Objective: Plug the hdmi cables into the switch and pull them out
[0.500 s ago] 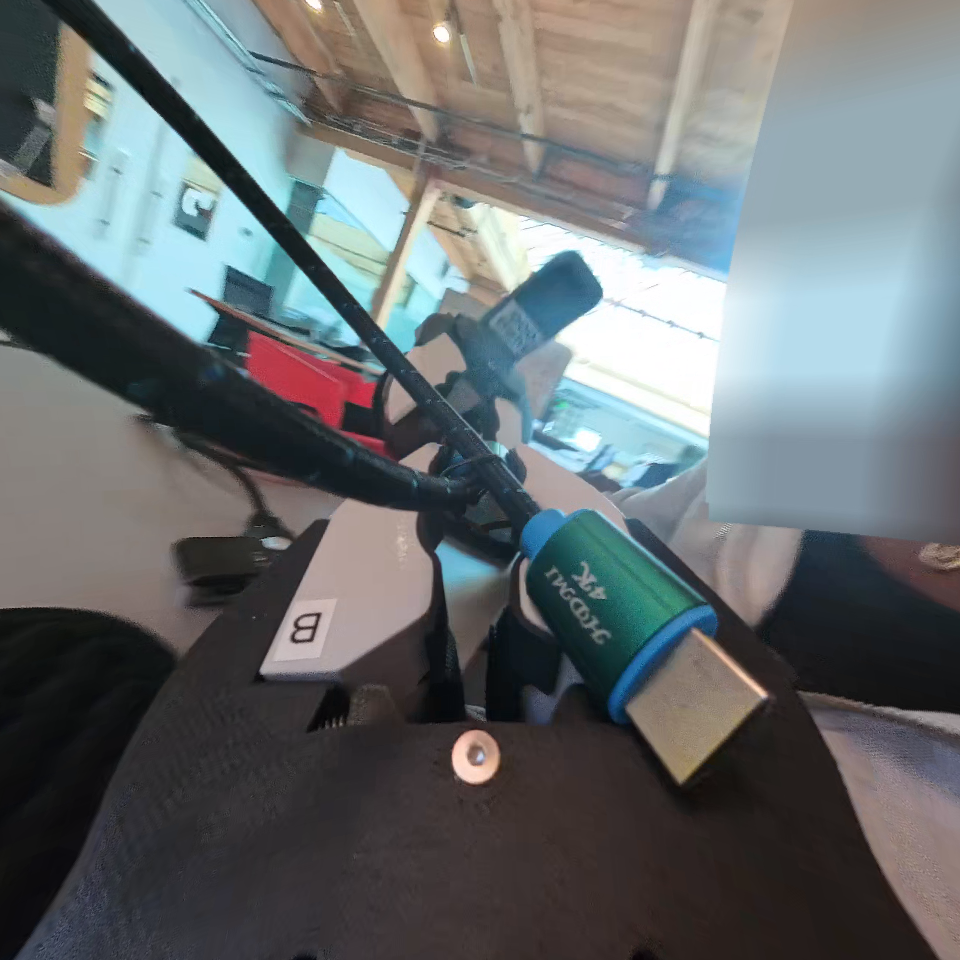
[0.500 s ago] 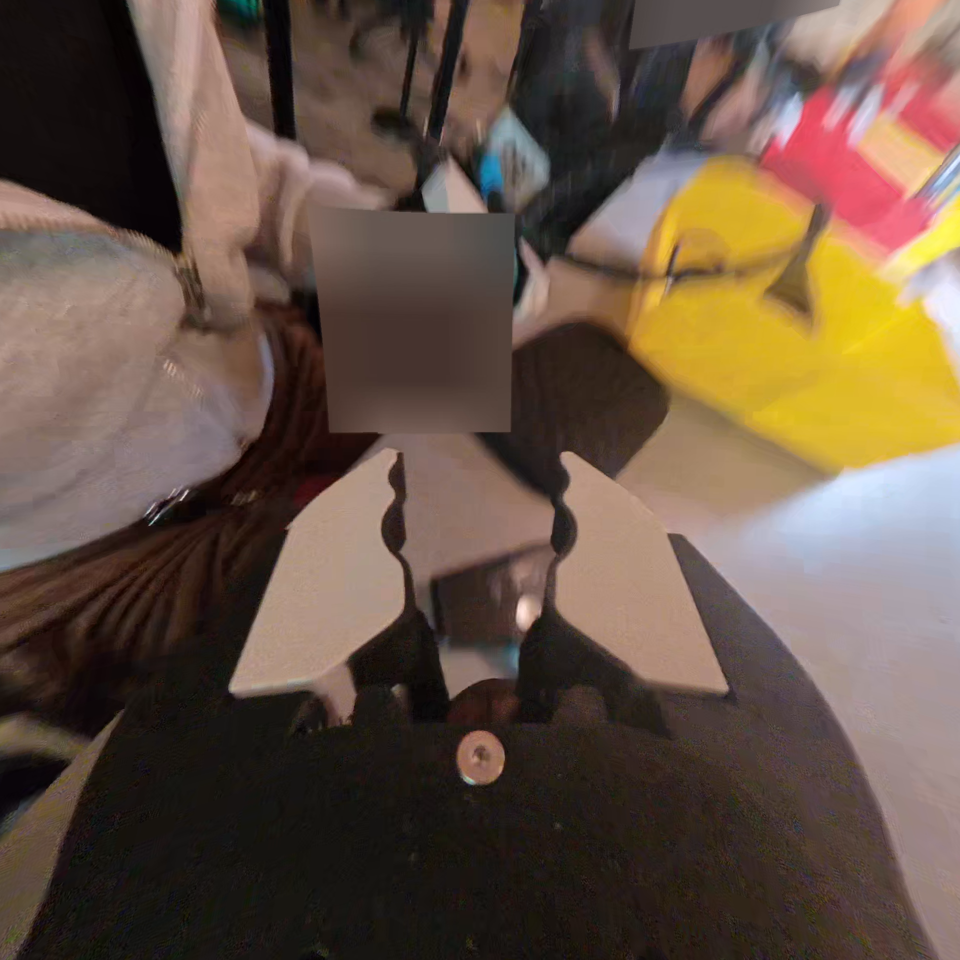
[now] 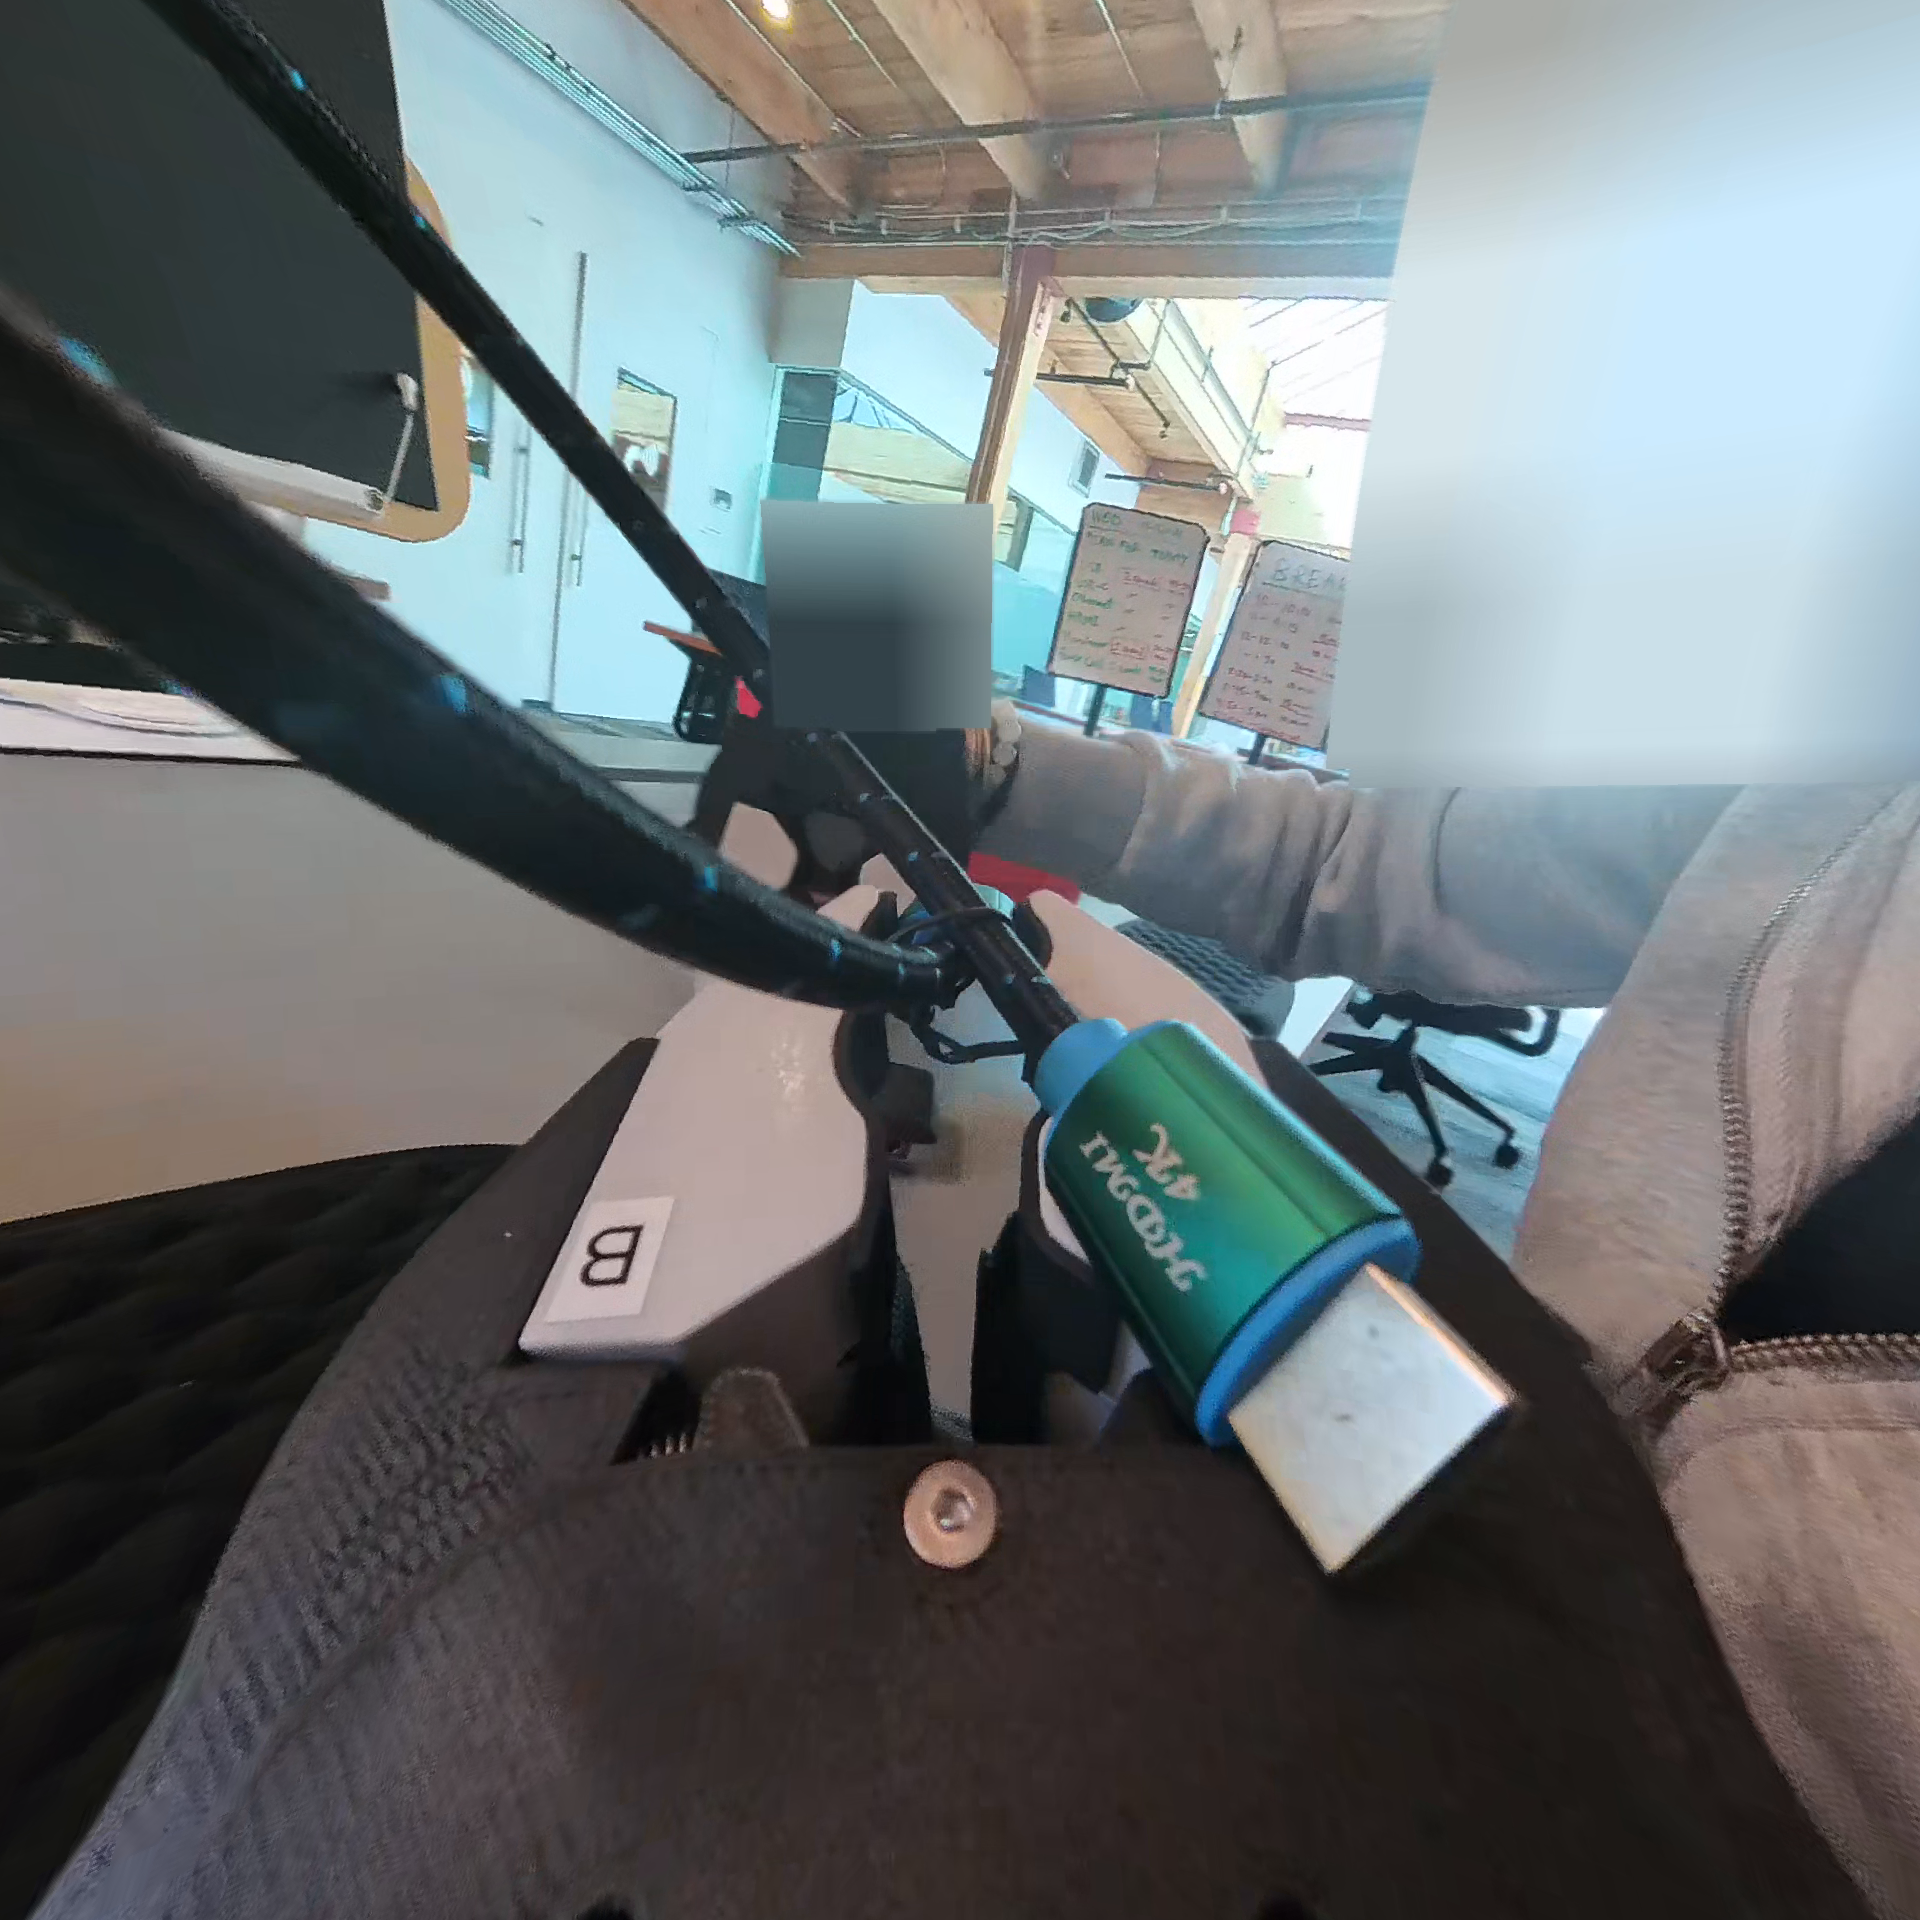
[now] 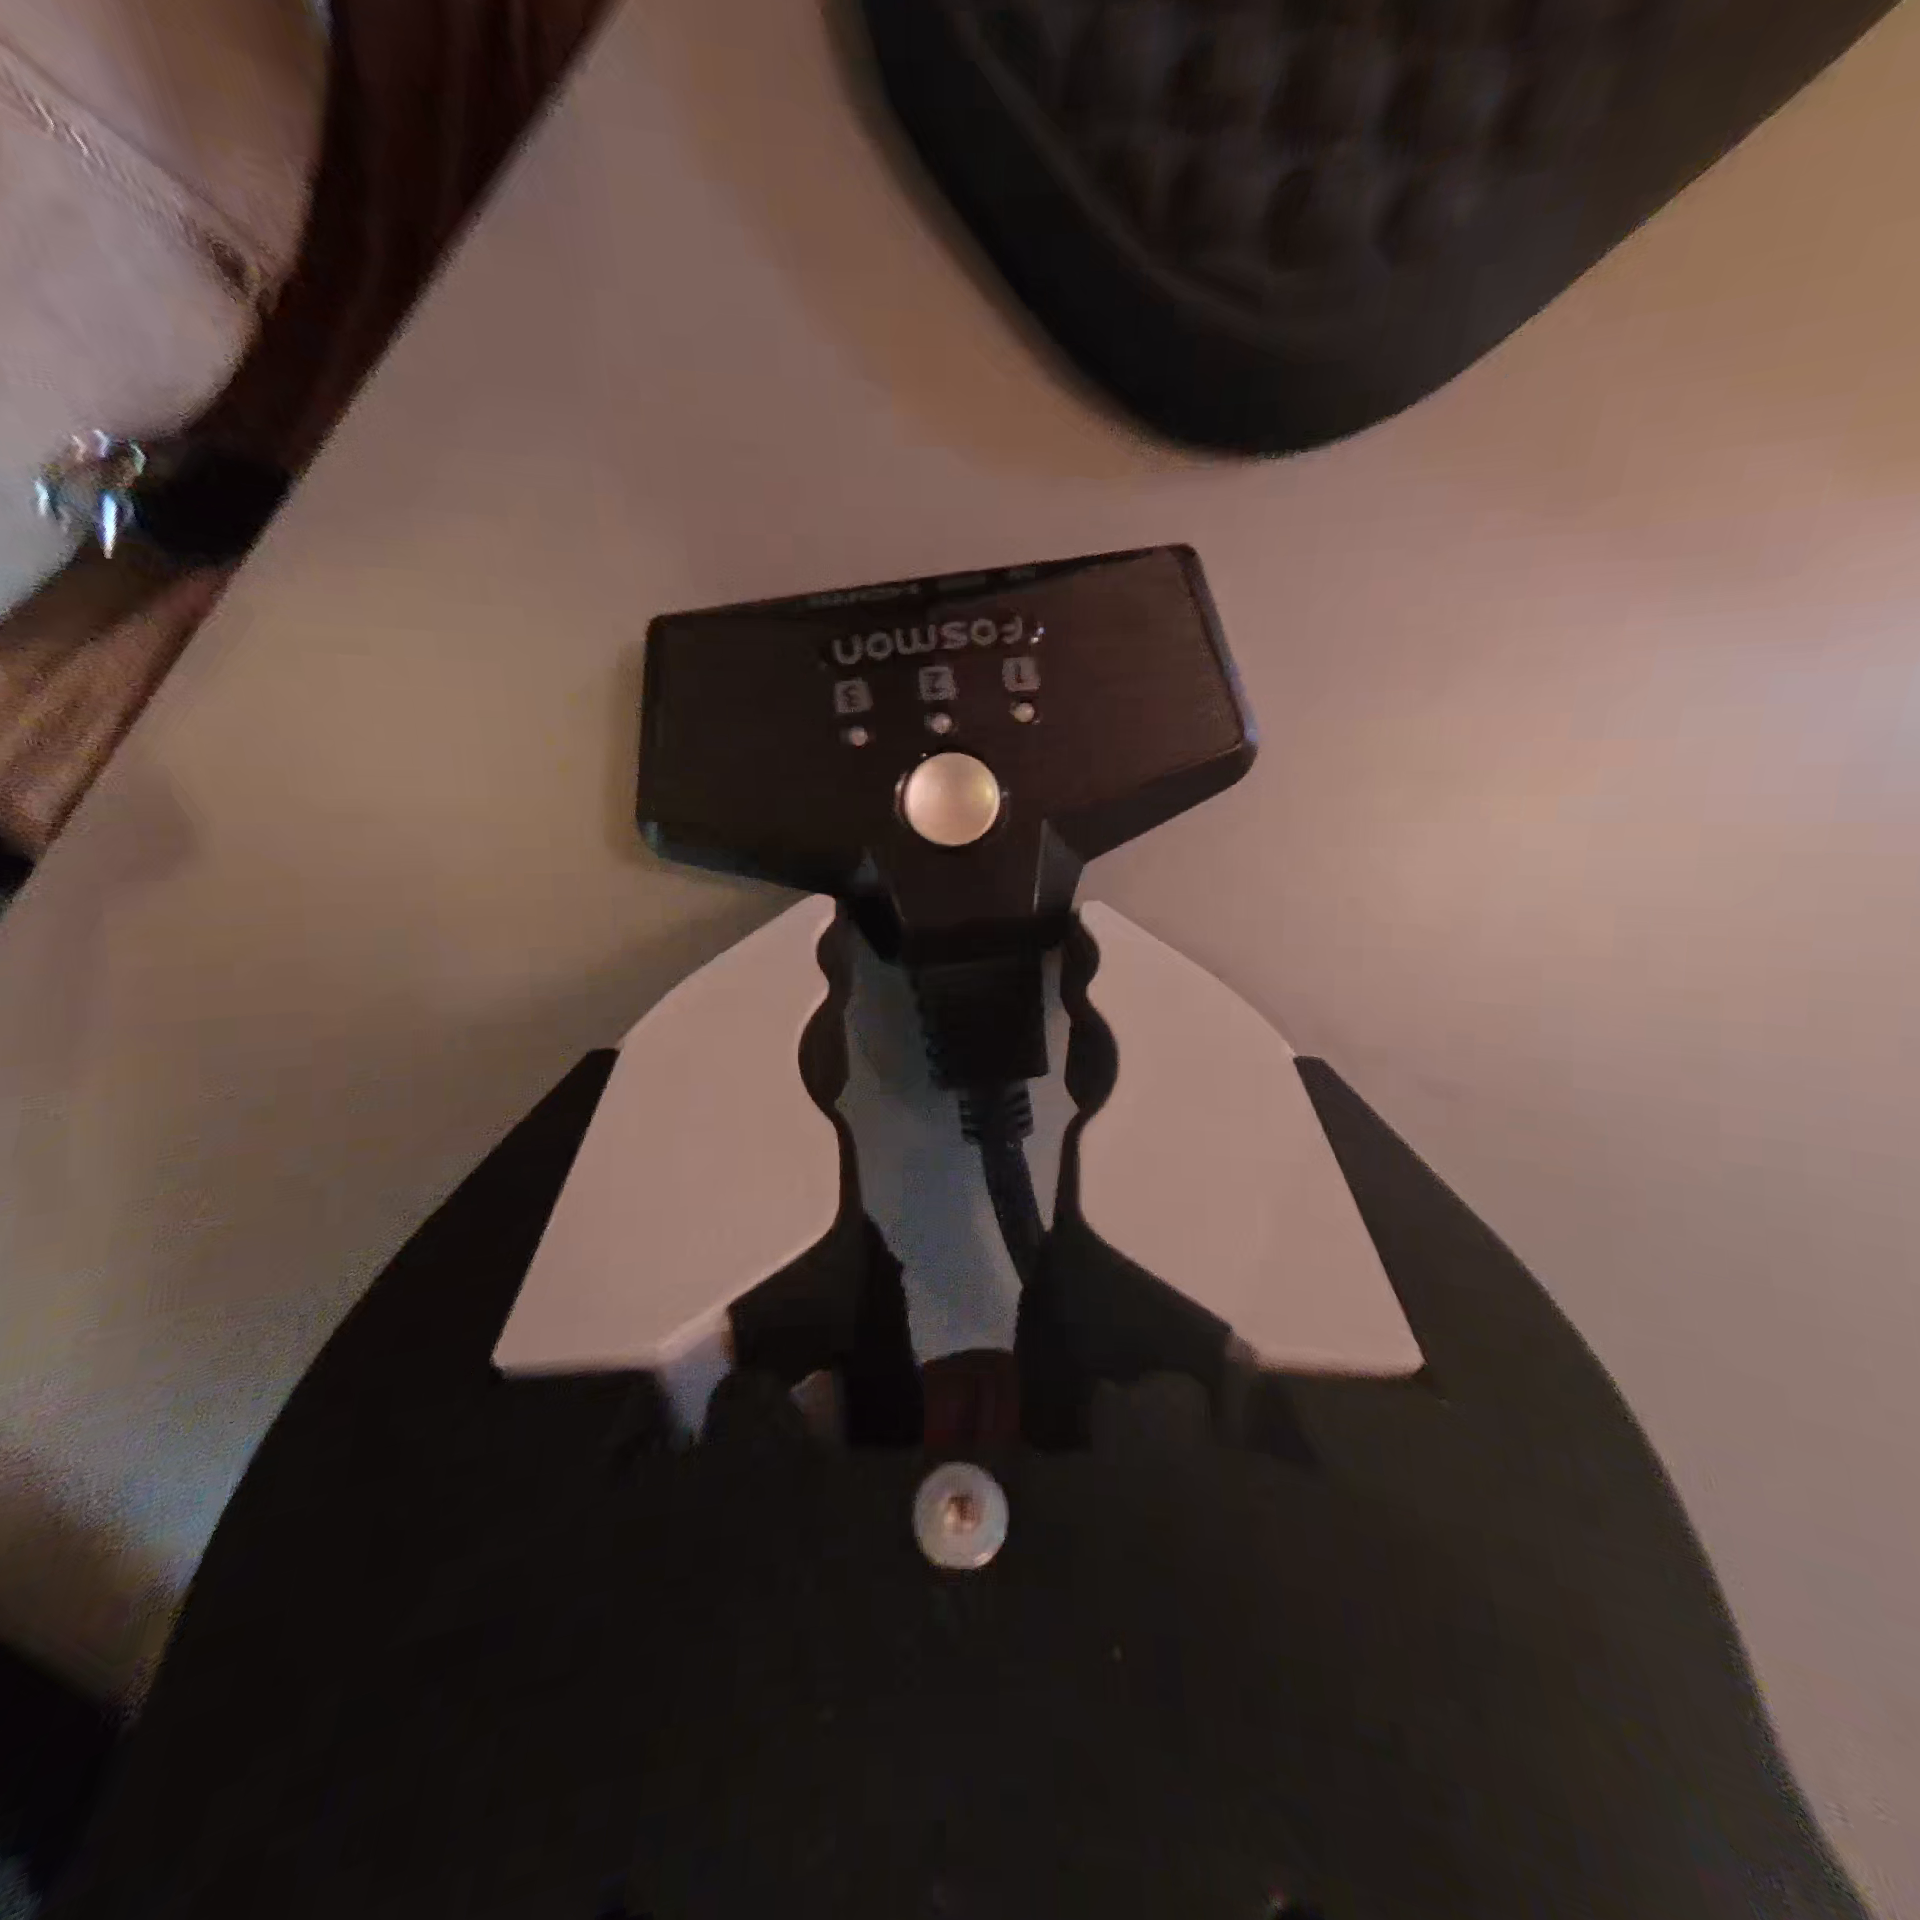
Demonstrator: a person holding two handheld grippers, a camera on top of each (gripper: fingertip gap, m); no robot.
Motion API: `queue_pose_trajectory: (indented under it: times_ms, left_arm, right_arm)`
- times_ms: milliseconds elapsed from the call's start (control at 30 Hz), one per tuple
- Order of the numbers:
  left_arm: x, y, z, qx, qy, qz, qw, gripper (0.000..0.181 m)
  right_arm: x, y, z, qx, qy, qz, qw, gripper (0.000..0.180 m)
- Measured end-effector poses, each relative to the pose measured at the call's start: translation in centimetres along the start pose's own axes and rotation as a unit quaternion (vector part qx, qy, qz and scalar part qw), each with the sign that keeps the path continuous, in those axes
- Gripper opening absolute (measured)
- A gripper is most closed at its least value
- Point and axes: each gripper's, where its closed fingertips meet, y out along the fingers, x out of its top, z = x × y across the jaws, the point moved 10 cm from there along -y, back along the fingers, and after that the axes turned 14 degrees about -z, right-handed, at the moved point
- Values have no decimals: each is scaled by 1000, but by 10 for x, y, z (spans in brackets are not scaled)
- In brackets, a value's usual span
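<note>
HDMI cable [image 3: 665, 894], stiff, pinched in left tongs [image 3: 951, 951]; rigid plug [image 3: 1226, 1205] at five o'clock. Right tongs [image 4: 956, 925] narrowly straddle light switch [image 4: 935, 717].

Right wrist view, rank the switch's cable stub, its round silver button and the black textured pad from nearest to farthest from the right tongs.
1. Cable stub: lies between the fingers of the right tongs, on the white table.
2. Round silver button: just beyond the fingertips, on the near end of the black switch.
3. Black textured pad: farthest, top right, apart from the switch.
</note>
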Motion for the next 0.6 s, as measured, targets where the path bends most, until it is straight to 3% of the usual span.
queue_pose_trajectory:
  times_ms: [33, 200, 400, 600]
  left_arm:
    - [0, -1, 0, 3, 11, 3, 1000, 22]
    - [-1, -2, 0, 18, 95, 33, 995, 20]
    - [-6, 2, -8, 4, 152, 22, 988, 22]
    - [-9, 5, -11, 18, 196, 37, 980, 22]
  right_arm:
    - [-4, 1, 1, -11, 7, -37, 999, 38]
    - [-12, 2, 22, -43, 24, -192, 980, 37]
    - [13, -19, 38, 0, 25, -326, 945, 37]
    - [18, -10, 44, -7, 5, -323, 946, 37]
